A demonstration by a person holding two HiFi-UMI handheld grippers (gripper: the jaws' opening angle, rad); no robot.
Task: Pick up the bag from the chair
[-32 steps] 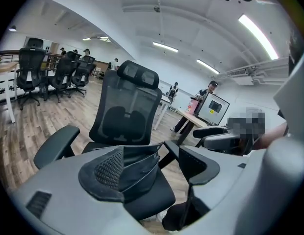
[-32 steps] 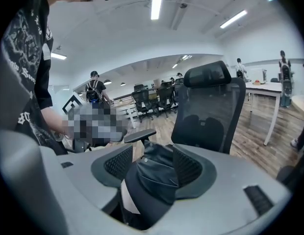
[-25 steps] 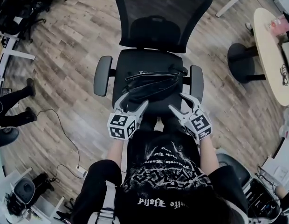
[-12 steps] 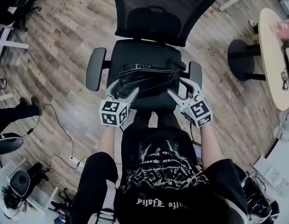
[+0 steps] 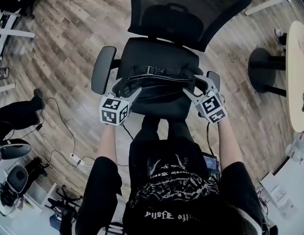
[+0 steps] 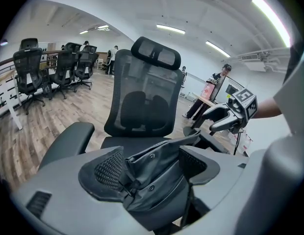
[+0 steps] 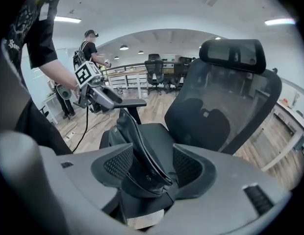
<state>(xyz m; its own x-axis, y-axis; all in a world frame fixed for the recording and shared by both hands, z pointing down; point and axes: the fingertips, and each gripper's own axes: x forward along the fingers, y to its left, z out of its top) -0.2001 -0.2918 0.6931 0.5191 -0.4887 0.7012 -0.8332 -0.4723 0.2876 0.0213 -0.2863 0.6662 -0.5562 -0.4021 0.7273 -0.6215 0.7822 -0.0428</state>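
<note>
Left gripper (image 6: 149, 166) and right gripper (image 7: 153, 166) each clamp one end of the black bag (image 5: 154, 80), which lies across the front of the chair (image 5: 162, 58) seat, stretched between my two tools. In the left gripper view a thick fold of soft, studded material fills the gap between the pads. In the right gripper view the jaws pinch a thinner edge that runs slantwise through the gap.

That right-hand bite is my main worry. A narrow, angled rim of smooth material can, I judge, slide out once the bag's weight comes on, and that end would drop back to the seat or swing toward the wooden floor (image 5: 63, 43).

An uneven lift carries the same danger. If I raise one side faster, the load tips onto the other grip and the bag twists in the jaws.

The armrest (image 5: 214, 80) sits just beside the right gripper, and a second armrest (image 5: 103, 70) flanks the left one. A strap or the buckle (image 5: 148, 70) could catch on either if I pull outward rather than straight up.

I cannot tell whether the bag's top is fastened; if it is open, a tilt could spill what is inside.
</note>
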